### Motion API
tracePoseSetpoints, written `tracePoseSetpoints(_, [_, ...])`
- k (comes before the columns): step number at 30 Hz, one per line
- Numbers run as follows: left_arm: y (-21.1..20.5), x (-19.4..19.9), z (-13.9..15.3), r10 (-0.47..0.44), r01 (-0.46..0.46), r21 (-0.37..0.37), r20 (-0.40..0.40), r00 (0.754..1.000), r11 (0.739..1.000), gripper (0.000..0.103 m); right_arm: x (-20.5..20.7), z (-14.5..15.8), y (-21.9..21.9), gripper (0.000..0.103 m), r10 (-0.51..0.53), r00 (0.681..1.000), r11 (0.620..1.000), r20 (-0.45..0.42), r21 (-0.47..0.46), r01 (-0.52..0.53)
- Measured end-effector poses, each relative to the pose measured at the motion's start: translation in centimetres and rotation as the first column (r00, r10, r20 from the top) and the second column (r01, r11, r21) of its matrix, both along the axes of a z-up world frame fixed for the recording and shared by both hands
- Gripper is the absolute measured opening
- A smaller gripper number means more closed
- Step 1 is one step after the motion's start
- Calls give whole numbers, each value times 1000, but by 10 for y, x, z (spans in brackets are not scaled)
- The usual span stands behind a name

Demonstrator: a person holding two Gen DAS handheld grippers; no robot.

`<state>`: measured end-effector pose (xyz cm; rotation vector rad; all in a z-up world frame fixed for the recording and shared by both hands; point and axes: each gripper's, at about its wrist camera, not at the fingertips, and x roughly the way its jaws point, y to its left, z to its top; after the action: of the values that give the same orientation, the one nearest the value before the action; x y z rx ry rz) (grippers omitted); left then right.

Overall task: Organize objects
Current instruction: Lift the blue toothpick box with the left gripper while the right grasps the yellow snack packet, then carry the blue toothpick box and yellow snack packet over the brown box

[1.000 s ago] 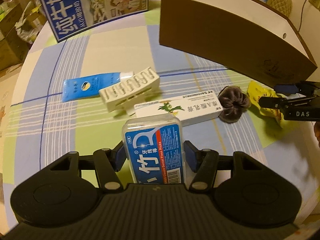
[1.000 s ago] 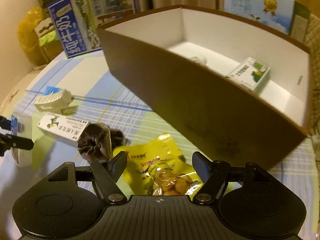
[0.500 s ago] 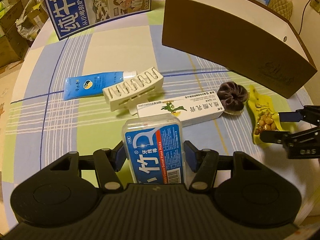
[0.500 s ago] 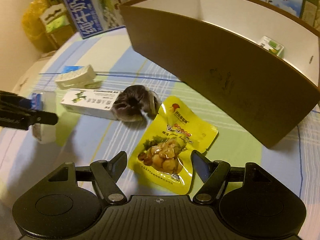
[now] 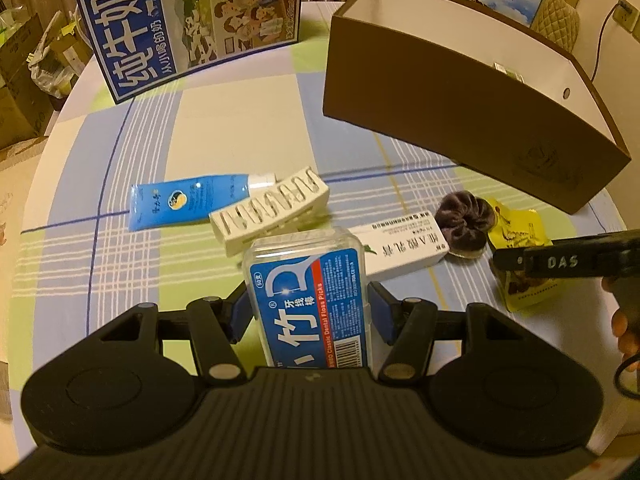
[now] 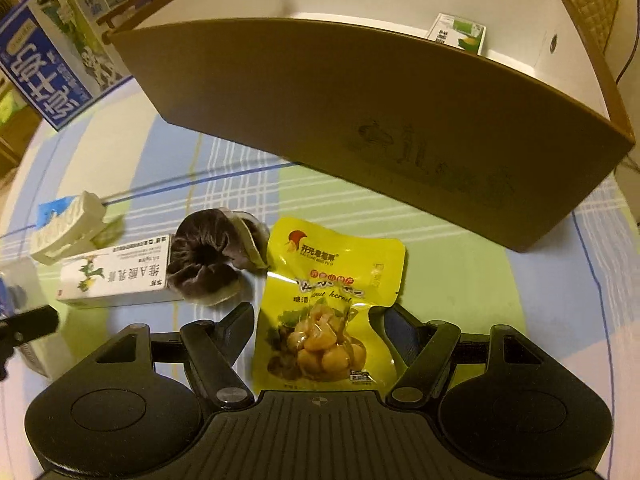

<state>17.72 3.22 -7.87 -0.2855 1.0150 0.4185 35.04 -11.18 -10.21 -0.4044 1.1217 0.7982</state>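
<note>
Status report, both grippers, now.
Left gripper shut on floss box. Right gripper open around yellow snack pouch. Brown box ahead, nothing blocking.

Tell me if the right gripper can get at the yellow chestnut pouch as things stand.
Probably yes. The right gripper is open with the yellow chestnut pouch lying flat between its fingers, nothing on top. The dark scrunchie sits just beside the pouch's corner, clear of the fingers.

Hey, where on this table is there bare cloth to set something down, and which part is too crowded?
Free: the cream and blue squares between the milk carton, the brown box and the blue tube; also the cloth left of the tube. Crowded: the row from tube through white clip, long white box and scrunchie to yellow snack pouch.
</note>
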Motion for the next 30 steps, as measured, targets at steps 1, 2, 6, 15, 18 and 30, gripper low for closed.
tracePoseSetpoints(1, [1, 1, 0, 0, 0, 1, 0, 1000, 1000, 55, -2, -1, 3, 69, 7, 1000, 1000, 18, -10, -7])
tracePoseSetpoints(2, [3, 1, 0, 0, 0, 1, 0, 1000, 1000, 55, -5, -2, 5, 69, 18, 999, 1000, 37, -23, -17])
tracePoseSetpoints(6, [6, 3, 1, -6, 6, 2, 1, 1000, 1000, 55, -16, -7, 8, 69, 44, 995, 998, 93, -47, -40])
tracePoseSetpoints(15, [7, 6, 1, -29, 29, -2, 10, 1000, 1000, 55, -15, -4, -10, 59, 35, 998, 999, 51, 1, -35])
tracePoseSetpoints(18, [7, 8, 3, -36, 36, -1, 15, 999, 999, 55, -14, -1, -17, 57, 30, 999, 999, 30, 11, -30])
tracePoseSetpoints(30, [-4, 13, 11, -85, 85, 9, 38, 996, 996, 55, -27, 28, -33, 52, 53, 998, 998, 30, 44, -54])
